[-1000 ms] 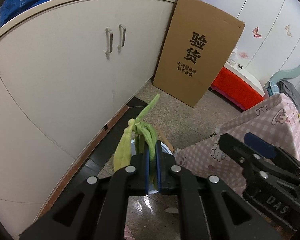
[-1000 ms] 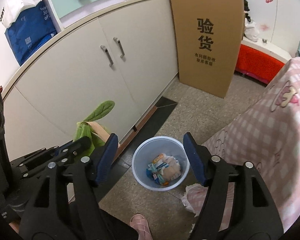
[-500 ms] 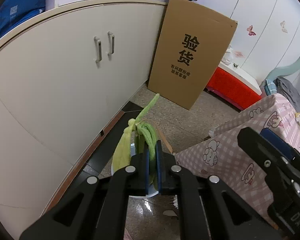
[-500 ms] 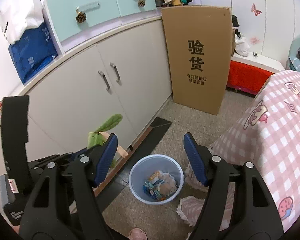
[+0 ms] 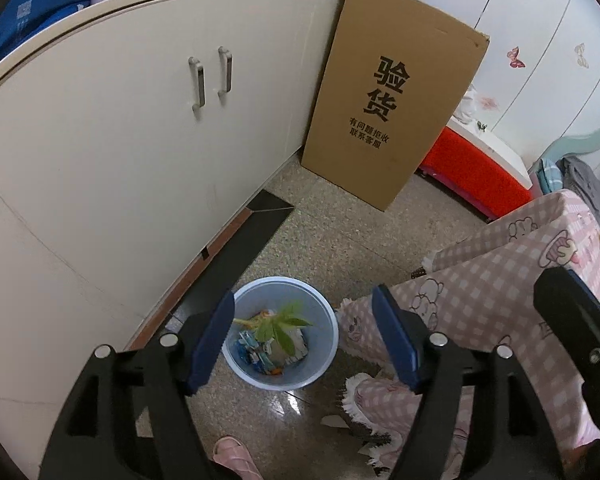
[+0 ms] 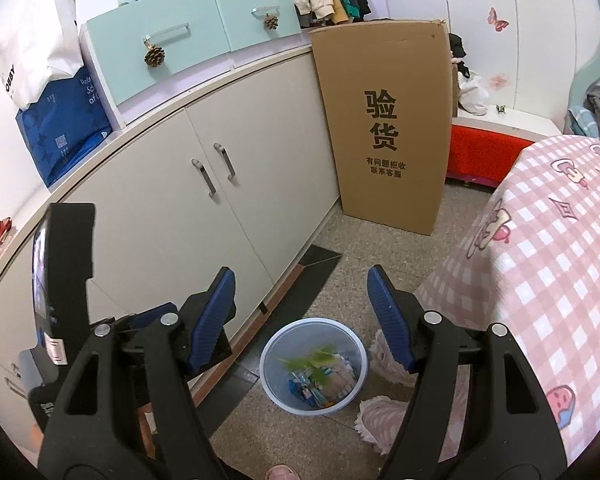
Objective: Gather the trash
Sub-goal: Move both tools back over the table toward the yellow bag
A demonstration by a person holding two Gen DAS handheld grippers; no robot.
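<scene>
two handheld grippers hang over a round, pale blue plastic waste bin (image 5: 285,332) standing on a speckled stone floor (image 5: 340,236), just beside a long white cabinet (image 5: 140,140) and touching the fringed hem of a pink checked tablecloth (image 5: 500,280). the left gripper (image 5: 304,338) is opening, its blue pads (image 5: 212,340) parting with nothing between them. the task's trash, a limp bunch of green vegetable leaves (image 5: 280,326), lies inside the bin on top of crumpled blue and white wrappers (image 5: 256,354). the right gripper (image 6: 302,316) stands spread wide and empty, set a little higher and further back, with the bin below its gap.

risks, as a judgement: the leaves look light and floppy and sit high on the pile, so a brush from either gripper could flick them over the rim. the bin looks thin-walled and light, so a knock from a finger or from the pink slipper (image 5: 234,456) near its base could tip it. the cloth's fringe could snag a finger as it pulls away.

a tall, flat brown cardboard box (image 5: 392,108) printed with black characters leans against the cabinet end, well apart from the bin.
</scene>
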